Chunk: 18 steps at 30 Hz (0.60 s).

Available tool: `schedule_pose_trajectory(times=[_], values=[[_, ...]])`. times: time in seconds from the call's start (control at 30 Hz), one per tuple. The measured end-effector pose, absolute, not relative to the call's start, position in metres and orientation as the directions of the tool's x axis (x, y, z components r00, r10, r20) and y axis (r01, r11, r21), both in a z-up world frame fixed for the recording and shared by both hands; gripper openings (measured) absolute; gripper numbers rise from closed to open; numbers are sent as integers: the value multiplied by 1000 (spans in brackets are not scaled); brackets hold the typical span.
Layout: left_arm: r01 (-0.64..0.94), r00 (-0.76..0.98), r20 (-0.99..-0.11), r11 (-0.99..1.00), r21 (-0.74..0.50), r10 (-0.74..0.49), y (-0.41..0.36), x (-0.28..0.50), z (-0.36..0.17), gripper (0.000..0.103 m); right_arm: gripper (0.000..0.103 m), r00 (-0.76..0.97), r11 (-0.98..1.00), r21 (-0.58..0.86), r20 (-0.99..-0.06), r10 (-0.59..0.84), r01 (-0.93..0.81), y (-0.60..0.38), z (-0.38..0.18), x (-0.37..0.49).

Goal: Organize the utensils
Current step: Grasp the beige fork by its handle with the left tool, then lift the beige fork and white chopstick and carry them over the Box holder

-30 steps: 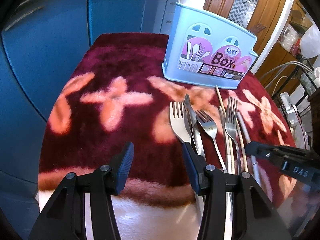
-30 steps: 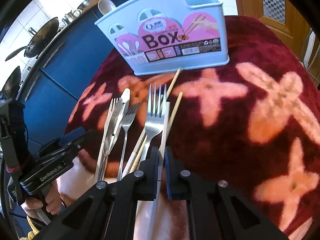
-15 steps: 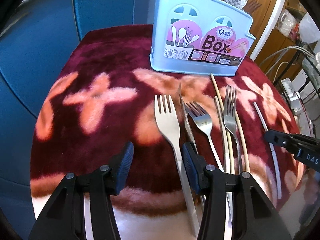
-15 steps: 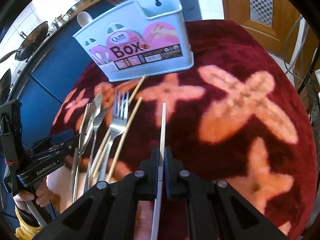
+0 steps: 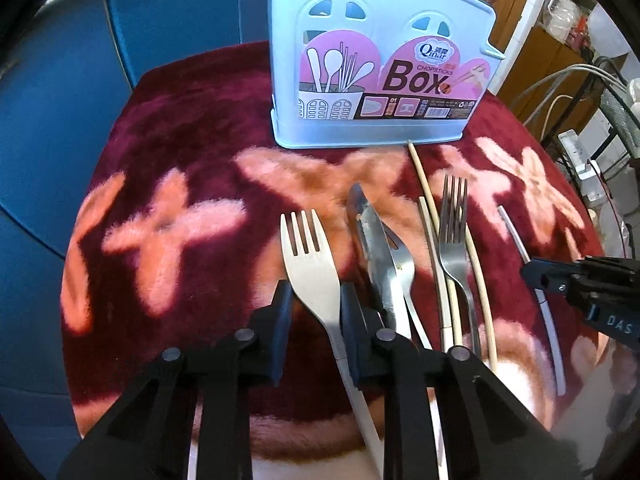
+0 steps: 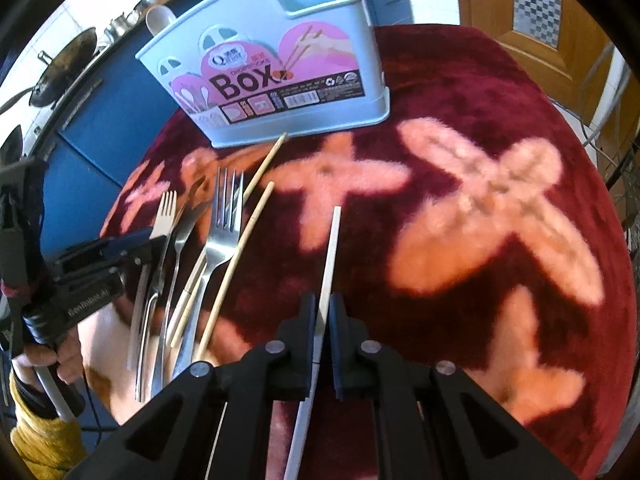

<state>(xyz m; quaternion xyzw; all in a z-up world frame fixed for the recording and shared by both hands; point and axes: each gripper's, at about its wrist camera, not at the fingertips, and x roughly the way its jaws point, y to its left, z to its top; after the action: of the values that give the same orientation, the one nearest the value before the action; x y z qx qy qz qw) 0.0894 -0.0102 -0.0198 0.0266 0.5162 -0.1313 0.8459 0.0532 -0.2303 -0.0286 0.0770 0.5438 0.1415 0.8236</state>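
Your left gripper [image 5: 314, 312] brackets the cream plastic fork [image 5: 310, 276], jaws apart: close squarely on its neck, while your right gripper [image 6: 320, 320] clamps the white chopstick [image 6: 330, 256].

Cream fork [image 5: 310, 276] between left jaws

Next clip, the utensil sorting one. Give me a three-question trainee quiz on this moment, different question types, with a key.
1. True or false: the right gripper is shut on the white chopstick.
2. Multiple choice: the cream fork lies A) inside the blue box, B) between the fingers of the left gripper, C) under the steel fork.
3. Fill in: the large word on the box label is ____.

Key: 1 true; 2 B; 3 Box.
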Motion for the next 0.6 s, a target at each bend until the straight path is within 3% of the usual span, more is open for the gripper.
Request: schedule_pose_trajectory(times=[0.23, 0.6], values=[[223, 472, -829, 951, -216, -299, 3, 77, -11, 22, 7, 373, 931, 316, -854, 363, -183, -230, -24, 50], [256, 641, -645, 909, -330, -415, 22, 35, 33, 22, 6, 546, 891, 385, -705, 452, -240, -234, 21, 20]])
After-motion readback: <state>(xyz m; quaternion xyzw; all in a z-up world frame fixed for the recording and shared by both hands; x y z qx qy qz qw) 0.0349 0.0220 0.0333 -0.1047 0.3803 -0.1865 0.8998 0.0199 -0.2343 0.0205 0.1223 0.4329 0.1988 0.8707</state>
